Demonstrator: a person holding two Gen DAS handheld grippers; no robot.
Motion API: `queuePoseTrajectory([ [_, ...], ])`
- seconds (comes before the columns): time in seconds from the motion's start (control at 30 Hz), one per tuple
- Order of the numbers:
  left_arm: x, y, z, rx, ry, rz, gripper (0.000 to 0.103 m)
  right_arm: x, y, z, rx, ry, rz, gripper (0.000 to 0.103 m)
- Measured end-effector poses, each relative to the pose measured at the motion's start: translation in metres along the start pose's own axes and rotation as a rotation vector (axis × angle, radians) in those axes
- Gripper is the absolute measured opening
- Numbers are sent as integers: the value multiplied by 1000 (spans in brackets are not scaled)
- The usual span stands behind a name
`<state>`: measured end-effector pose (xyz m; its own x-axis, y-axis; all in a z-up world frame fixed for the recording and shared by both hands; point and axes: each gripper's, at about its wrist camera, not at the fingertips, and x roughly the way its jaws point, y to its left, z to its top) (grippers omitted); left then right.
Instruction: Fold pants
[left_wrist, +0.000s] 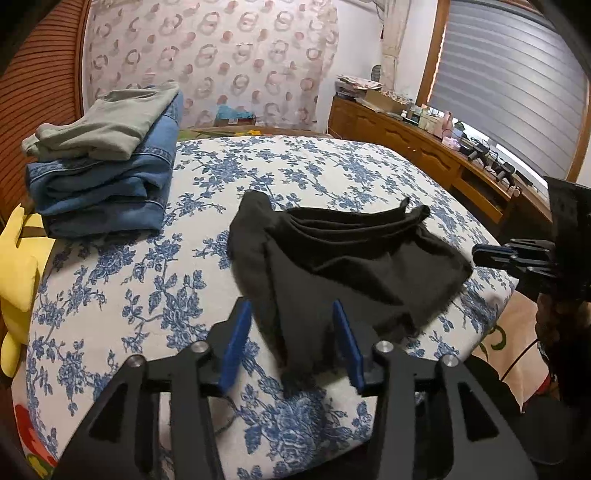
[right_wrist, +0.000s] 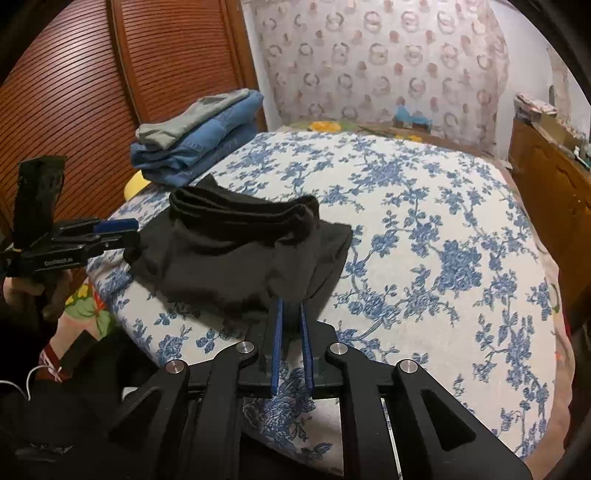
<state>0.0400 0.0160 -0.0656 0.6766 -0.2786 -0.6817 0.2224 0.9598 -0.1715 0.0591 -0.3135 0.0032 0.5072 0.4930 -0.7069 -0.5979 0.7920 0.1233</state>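
Black pants (left_wrist: 351, 258) lie folded into a thick bundle near the front edge of the flower-print bed (left_wrist: 129, 295). My left gripper (left_wrist: 291, 304) is open, and a loose corner of the pants hangs between its blue pads (left_wrist: 236, 343) without being pinched. From the right wrist view the pants (right_wrist: 229, 258) sit just ahead of my right gripper (right_wrist: 291, 302). That gripper is nearly closed on the near edge of the cloth, with only a thin slit between the pads. Each gripper also shows in the other view: the right gripper (left_wrist: 491, 254) and the left gripper (right_wrist: 118, 229).
A stack of folded jeans with a grey garment on top (left_wrist: 107, 184) (right_wrist: 192, 155) sits at the bed's far left. A yellow plush (left_wrist: 14, 273) lies at the left edge. A wooden dresser (left_wrist: 424, 144) runs along the right, and louvred wardrobe doors (right_wrist: 74, 92) stand on the left.
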Motion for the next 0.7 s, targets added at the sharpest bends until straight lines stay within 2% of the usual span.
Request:
queuePoseTrajectory([
  [0.03, 1, 1, 1, -1, 2, 0, 54, 0, 0, 1, -2, -4, -7, 13],
  [0.13, 11, 3, 7, -4, 14, -7, 56, -1, -2, 8, -10, -15, -39, 24],
  [0.33, 27, 6, 22, -4, 28, 20, 56, 18, -1, 28, -37, -17, -44, 33],
  [0.7, 51, 13, 47, -4, 42, 33, 56, 67, -11, 52, -59, 52, -38, 35],
])
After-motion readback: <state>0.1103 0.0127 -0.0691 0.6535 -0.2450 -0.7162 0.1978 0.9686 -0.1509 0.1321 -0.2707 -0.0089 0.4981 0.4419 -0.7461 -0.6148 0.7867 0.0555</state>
